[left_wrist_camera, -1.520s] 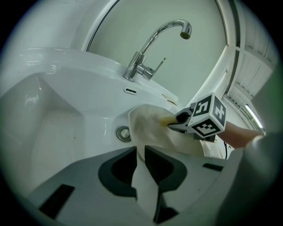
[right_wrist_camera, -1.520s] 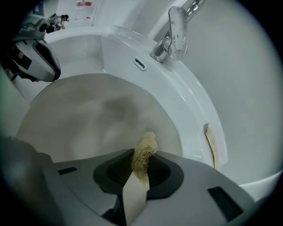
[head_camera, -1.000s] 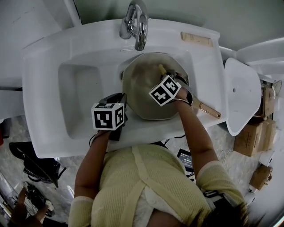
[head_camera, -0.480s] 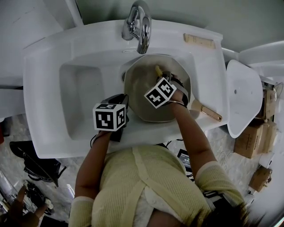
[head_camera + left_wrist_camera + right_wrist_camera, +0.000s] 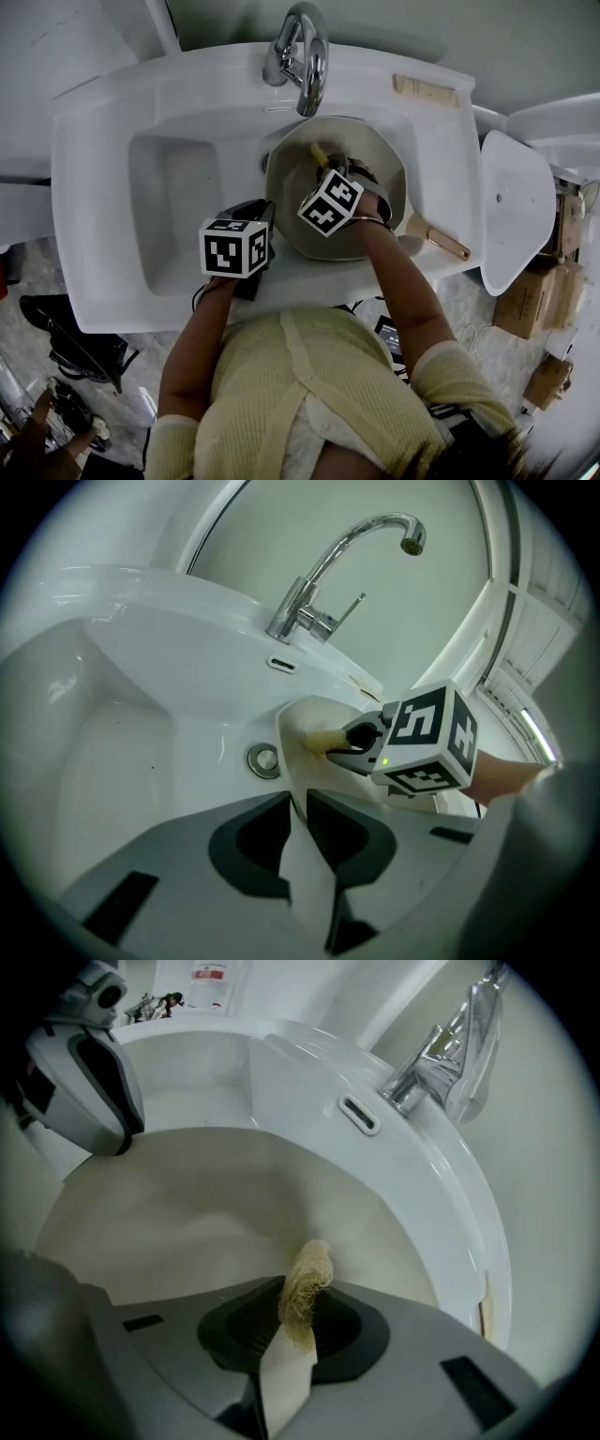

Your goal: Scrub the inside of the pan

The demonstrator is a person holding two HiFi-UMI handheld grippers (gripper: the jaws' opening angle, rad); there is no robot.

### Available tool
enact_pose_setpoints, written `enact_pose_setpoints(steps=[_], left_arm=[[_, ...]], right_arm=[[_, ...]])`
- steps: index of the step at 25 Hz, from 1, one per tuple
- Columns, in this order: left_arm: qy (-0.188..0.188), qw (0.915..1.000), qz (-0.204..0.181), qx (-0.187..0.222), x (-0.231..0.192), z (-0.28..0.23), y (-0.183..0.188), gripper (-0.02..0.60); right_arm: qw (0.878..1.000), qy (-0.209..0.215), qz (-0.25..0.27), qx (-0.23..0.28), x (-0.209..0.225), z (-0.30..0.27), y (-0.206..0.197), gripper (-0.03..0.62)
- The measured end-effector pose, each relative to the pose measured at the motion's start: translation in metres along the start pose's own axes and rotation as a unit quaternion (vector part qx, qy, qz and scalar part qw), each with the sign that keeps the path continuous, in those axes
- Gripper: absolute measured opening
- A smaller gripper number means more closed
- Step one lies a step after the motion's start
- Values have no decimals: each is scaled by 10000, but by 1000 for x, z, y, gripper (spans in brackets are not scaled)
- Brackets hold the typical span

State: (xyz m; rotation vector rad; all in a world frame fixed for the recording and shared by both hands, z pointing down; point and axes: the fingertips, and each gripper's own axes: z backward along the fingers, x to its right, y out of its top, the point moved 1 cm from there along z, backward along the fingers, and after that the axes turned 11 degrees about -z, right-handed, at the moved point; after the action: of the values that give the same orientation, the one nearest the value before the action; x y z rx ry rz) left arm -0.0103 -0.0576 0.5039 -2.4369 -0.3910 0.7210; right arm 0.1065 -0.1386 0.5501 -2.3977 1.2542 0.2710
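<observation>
A cream pan sits in the right part of the white sink, under the faucet, its wooden handle pointing right. My left gripper is shut on the pan's near-left rim; the rim runs between its jaws. My right gripper reaches into the pan, shut on a yellowish loofah scrubber. In the right gripper view the scrubber sticks out of that gripper against the pan's inner wall. The left gripper view shows the scrubber and right gripper.
The chrome faucet arches over the pan's far edge. A deeper basin with a drain lies to the left. A wooden piece rests on the back ledge. A white oval object and cardboard boxes are at the right.
My right gripper has slid the scrubber leftward across the pan's inside, towards the faucet side. The left gripper has kept its hold on the rim.
</observation>
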Motion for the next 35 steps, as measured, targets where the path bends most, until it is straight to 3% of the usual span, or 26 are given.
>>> enact_pose_setpoints(steps=[14,35], left_arm=[[6,10000,-32,0,1,1,0,92],[-59,9999,-126,-23,1,1,0,93]], right_arm=[[9887,908,1115,428,-48,17,14,83],[9704,1577,1777,432,-80,36,2,83]])
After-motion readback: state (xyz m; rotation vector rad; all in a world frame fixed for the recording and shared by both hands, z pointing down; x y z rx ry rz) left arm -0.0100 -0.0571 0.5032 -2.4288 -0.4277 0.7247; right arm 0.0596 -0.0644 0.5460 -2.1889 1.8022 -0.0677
